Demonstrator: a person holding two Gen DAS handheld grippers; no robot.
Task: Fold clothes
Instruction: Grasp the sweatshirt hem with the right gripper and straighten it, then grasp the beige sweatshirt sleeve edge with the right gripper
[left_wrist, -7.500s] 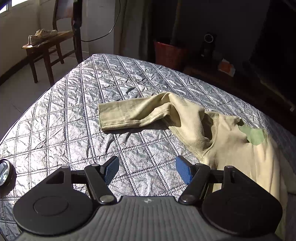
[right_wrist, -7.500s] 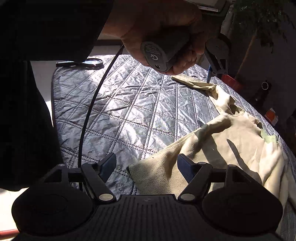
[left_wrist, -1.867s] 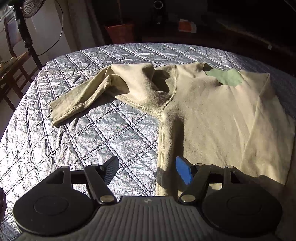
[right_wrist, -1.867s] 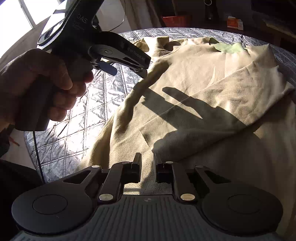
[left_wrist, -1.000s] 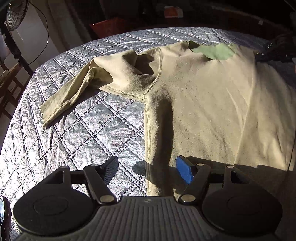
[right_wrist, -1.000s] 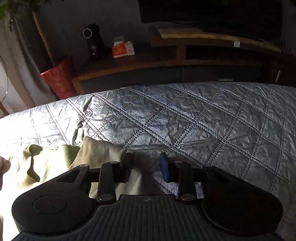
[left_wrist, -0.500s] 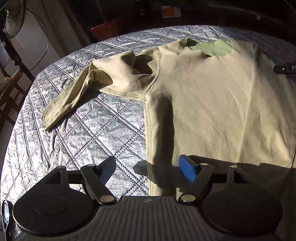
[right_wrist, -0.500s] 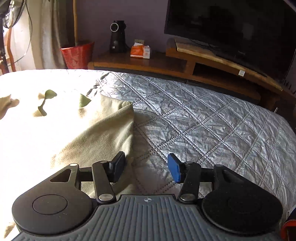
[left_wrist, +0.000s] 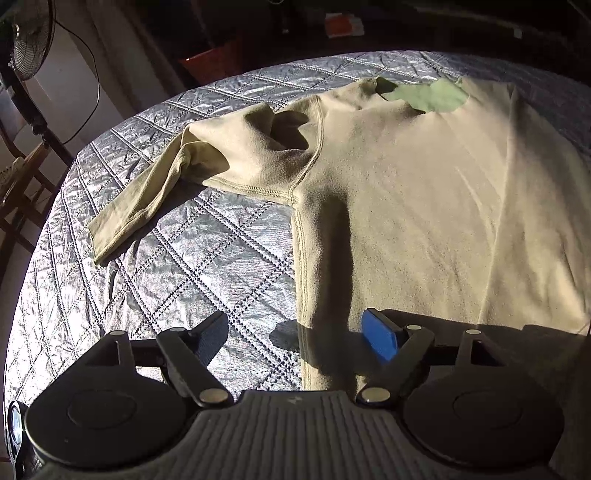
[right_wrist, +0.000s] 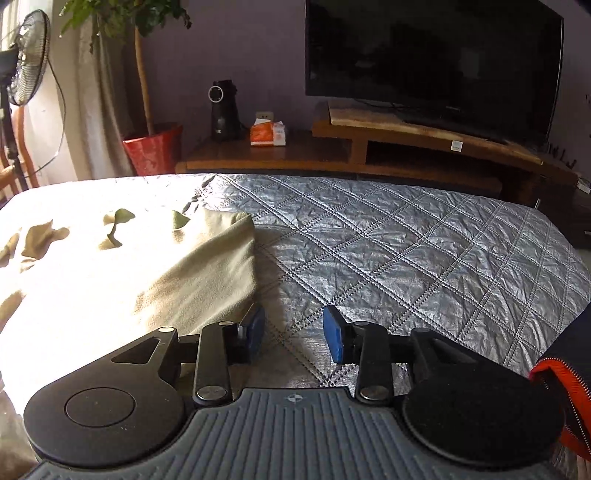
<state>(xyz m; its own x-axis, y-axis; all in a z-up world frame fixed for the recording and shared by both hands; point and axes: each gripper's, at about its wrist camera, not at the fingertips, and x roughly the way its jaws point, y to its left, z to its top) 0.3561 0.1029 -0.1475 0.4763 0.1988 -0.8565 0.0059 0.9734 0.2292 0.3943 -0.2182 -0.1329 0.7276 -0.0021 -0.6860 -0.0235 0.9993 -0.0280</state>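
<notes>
We are working over a bed dressed in a silver quilted cover (left_wrist: 207, 266), which fills both wrist views; beyond its far edge stand a dark television (right_wrist: 432, 62) on a wooden stand (right_wrist: 424, 144), a red plant pot (right_wrist: 155, 149) and a standing fan (right_wrist: 27, 59).

On the cover lies the cream sweatshirt (left_wrist: 424, 206), flat on its body, its green-lined neck opening (left_wrist: 430, 98) towards the far edge and its hem towards us; so its long axis runs from us away towards the television; its left sleeve (left_wrist: 147, 199) lies out to the left over the bare quilt, bunched at the shoulder; the right side shows a straight lengthwise edge (right_wrist: 247, 266), and we cannot see a right sleeve lying out past it, so it may be folded in over the body or merely hidden.

Our left gripper (left_wrist: 297, 334) hovers at the hem's left corner with its fingers spread wide and nothing between them; the side seam runs straight forward from between them. Our right gripper (right_wrist: 293, 334) sits just off the right edge, also spread and empty; its left finger is at the cloth and its right finger over bare quilt.

The relation that counts, we judge: the outstretched sleeve lies forward and left of the left gripper, well apart from the right one; so the left hand is the nearer for bringing it across the body, crosswise to the long axis.
</notes>
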